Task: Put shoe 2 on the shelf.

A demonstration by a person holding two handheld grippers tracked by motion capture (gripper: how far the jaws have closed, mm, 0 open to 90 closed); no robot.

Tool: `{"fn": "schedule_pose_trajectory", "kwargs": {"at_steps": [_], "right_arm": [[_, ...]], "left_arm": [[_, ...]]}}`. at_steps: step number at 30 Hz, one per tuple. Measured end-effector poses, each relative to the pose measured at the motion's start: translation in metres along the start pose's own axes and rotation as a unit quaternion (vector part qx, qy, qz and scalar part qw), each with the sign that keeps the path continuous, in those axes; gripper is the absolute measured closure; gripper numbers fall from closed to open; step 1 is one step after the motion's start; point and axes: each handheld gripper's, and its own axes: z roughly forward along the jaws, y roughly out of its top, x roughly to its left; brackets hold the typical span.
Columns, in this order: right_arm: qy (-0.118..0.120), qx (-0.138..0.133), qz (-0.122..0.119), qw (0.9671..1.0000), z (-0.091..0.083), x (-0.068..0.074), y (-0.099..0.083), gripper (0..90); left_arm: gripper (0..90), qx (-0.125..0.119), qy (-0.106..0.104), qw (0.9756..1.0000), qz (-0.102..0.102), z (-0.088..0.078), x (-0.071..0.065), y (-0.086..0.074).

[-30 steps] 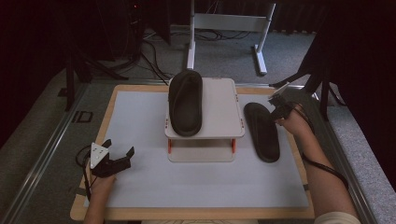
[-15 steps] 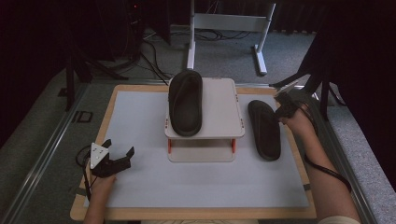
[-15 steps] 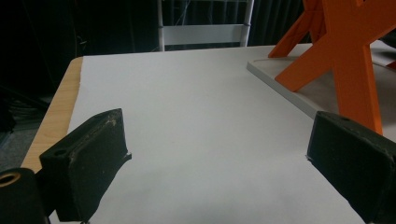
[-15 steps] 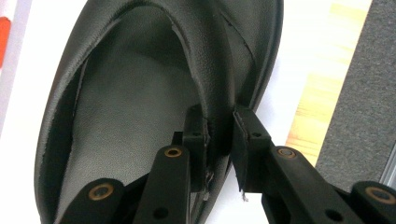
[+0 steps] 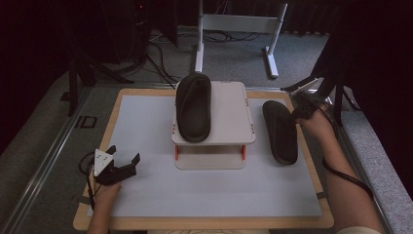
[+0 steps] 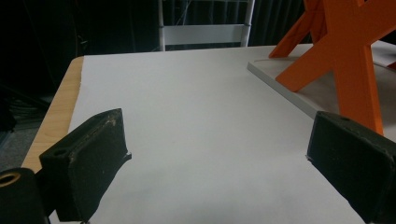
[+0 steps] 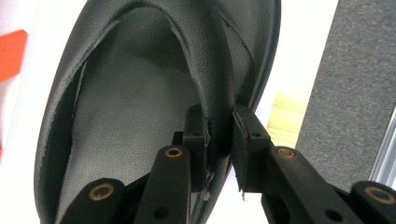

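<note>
Slipper (image 5: pixel 280 130) gripped at its strap, on the white table (image 5: pixel 146 122) right of the small stand (image 5: pixel 234 114).
Right gripper (image 7: pixel 219 135): jaws clamped on the strap's edge. Left gripper (image 5: pixel 122 163): jaws wide apart, holding nothing, near the table's left front. Second slipper (image 5: pixel 194 106) lies on the stand.

Wood-edged table (image 5: pixel 311 187), white mat (image 5: pixel 214 190) across top; small white stand (image 5: pixel 229 109) at centre, black slipper (image 5: pixel 280 131) flat just right.
</note>
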Motion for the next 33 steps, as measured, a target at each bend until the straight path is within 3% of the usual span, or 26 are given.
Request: {"fn": "schedule_pose_trajectory", "kwargs": {"at_steps": [18,23,31,33], "right_arm": [[-0.006,-0.020,-0.003,0.9998,-0.063,0.010,0.019,77.4],[-0.016,-0.034,-0.006,0.9993,-0.086,0.024,0.032,77.5],[-0.014,-0.050,-0.016,0.9985,-0.107,0.040,0.043,77.6],[-0.020,-0.055,-0.024,0.9980,-0.118,0.051,0.048,77.6]], "left_arm": [[4.6,-0.001,0.000,1.0000,0.004,0.000,-0.001,0.000],[4.6,-0.001,-0.001,1.0000,0.004,0.000,-0.001,0.000],[4.7,-0.002,-0.001,1.0000,0.005,-0.001,-0.001,0.000],[4.6,-0.002,-0.001,1.0000,0.005,-0.001,-0.001,0.000]]}}
